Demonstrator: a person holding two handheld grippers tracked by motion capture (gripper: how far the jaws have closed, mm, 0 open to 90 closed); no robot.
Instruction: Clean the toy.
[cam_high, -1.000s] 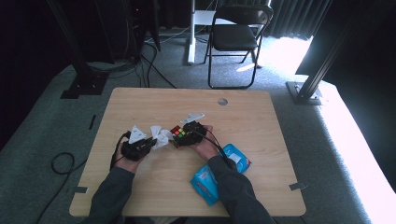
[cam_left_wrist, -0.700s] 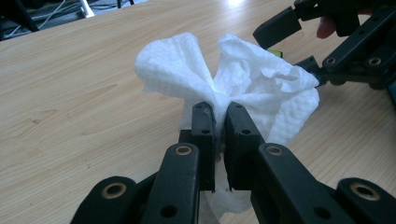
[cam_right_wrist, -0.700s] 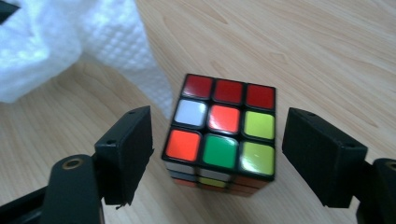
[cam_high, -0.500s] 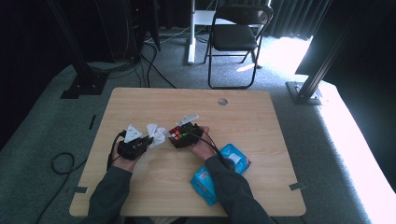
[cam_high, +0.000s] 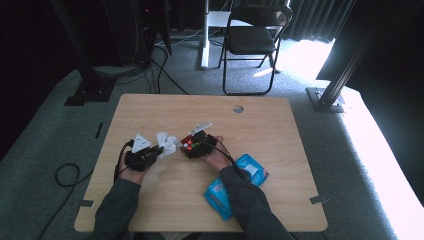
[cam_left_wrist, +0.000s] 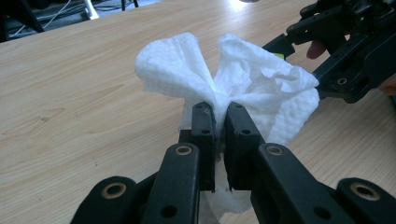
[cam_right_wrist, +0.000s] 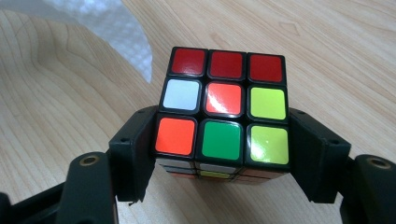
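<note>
1. Mid-step, by the look of it: wiping a puzzle cube (cam_right_wrist: 223, 112) with a white tissue (cam_left_wrist: 224, 84), both held just above the wooden table (cam_high: 260, 120).
2. Left gripper (cam_left_wrist: 220, 116) nearly closed, pinching the bunched tissue.
3. Right gripper (cam_right_wrist: 223, 154) spread to cube width, clamping the cube's two sides, red-topped face up.
4. Next, probably: closing the small gap and pressing tissue onto cube.
5. Blue wipe packs (cam_high: 235, 187) lying near the right forearm.
</note>
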